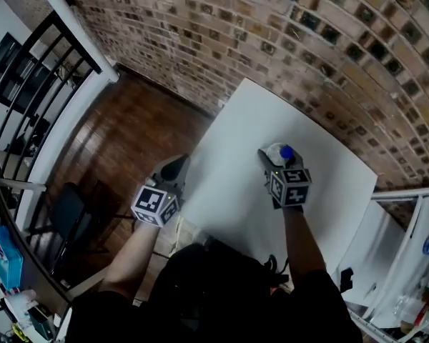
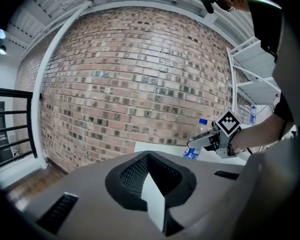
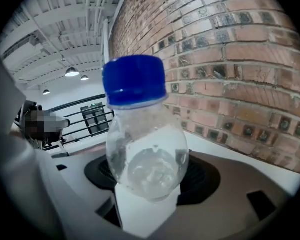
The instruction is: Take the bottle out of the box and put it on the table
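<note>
Mid-frame, the right gripper (image 1: pixel 275 156) is squeezing the bottle (image 3: pixel 142 159) above the table (image 1: pixel 236 120) — not down yet; the left gripper (image 1: pixel 175 167) is sitting pinched together, empty.

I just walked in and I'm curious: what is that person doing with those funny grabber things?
A person holds a gripper in each hand. The right gripper is clamped on a clear bottle with a blue cap and holds it over the white table. I can't tell whether the bottle touches the table. The left gripper is shut with nothing in it, out past the table's left edge.
</note>
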Demonstrator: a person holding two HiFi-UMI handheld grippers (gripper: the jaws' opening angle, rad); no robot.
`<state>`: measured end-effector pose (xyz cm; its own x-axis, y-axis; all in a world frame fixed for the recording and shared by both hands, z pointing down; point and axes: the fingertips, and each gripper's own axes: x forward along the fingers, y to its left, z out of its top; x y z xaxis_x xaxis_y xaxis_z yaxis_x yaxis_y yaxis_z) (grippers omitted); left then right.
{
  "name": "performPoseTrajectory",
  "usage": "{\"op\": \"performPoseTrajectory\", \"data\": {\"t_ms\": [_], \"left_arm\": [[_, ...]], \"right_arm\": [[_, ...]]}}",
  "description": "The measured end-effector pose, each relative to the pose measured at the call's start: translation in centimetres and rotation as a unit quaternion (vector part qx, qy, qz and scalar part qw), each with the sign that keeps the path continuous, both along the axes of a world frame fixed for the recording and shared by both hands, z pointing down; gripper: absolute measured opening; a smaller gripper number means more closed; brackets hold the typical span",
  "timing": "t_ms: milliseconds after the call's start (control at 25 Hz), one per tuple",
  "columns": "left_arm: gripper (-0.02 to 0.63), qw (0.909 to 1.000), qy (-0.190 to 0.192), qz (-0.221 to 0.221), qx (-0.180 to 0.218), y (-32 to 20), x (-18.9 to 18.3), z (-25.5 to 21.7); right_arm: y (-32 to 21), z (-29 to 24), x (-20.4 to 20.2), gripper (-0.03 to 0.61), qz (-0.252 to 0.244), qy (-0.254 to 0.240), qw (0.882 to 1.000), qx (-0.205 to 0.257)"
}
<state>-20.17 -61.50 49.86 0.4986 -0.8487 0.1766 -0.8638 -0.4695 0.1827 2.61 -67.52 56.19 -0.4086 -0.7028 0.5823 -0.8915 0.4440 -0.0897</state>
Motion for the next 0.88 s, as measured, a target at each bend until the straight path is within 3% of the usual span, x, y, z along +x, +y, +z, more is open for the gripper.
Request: {"op": "performPoseTrajectory", "data": {"t_ms": [360,640,720,800,880], "left_arm": [[-0.006,0.9997,-0.007,-0.018,-0.018,-1.8,-0.3,1.0],[-0.006,0.9993,-0.005,-0.025,-0.027,-1.7,-0.4,1.8],[-0.006,0.9993,-0.008,-0.025,-0.027,-1.4,-0.5,1.8],[-0.006,0.9994,-0.007,-0.025,-0.021,-1.2,-0.8,1.6],[-0.006,0.9994,-0.006,-0.029,-0.018,-1.0,-1.3,1.4]], "right_arm": [[-4.6,0.6,-0.7,0.314,-0.008,-0.015,1.0,-0.005],[-5.2,0.8,-2.2,0.327,-0.022,0.001,1.0,0.013],[-5.3,1.2,-2.3,0.338,-0.018,-0.004,1.0,0.014],[-5.2,1.4,-2.5,0.414,-0.022,-0.01,1.0,0.017],[-4.9,1.5,-2.6,0.414,-0.019,-0.014,0.999,0.023]]}}
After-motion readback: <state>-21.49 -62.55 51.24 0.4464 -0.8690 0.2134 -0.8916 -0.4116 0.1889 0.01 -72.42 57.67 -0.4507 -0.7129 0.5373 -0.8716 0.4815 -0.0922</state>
